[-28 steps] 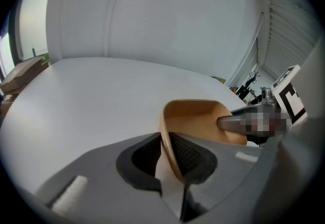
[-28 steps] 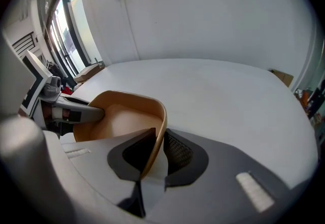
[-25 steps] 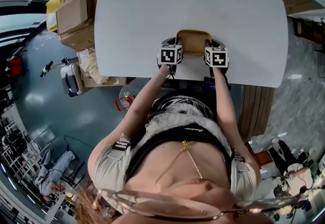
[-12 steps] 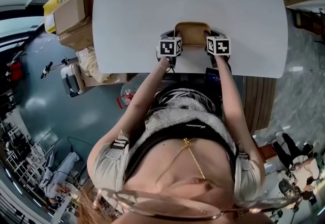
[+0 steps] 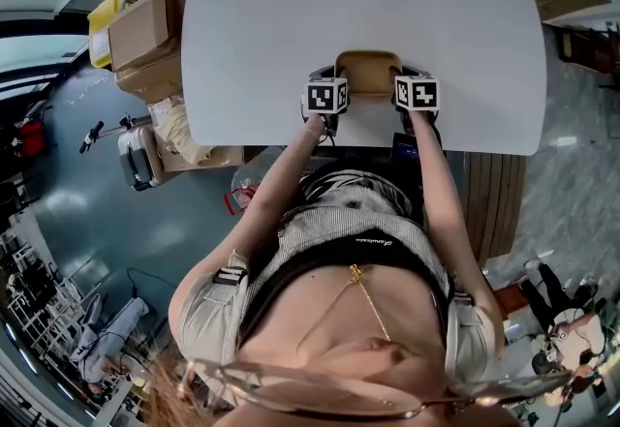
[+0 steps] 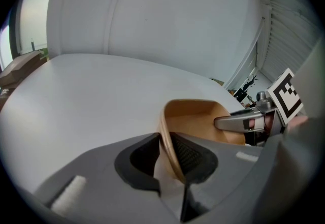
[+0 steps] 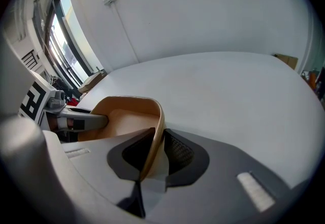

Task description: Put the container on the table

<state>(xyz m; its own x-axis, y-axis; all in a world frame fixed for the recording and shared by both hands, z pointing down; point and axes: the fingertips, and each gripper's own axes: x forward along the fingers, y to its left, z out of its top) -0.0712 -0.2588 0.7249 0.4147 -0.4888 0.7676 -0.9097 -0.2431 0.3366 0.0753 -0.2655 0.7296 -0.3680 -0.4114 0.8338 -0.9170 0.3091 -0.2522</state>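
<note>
A tan open container is held over the near edge of the white table. My left gripper is shut on the container's left wall, with the wall pinched between its dark pads. My right gripper is shut on the right wall in the same way. In the left gripper view the container shows its empty inside, with the right gripper's finger across it. Whether the container's bottom touches the table is hidden.
Cardboard boxes and bags are stacked off the table's left side. A wooden slatted piece lies to the right below the table edge. The table top spreads wide beyond the container.
The view shifted a little; both grippers and the container moved slightly farther onto the table over the last second, then stayed almost still.
</note>
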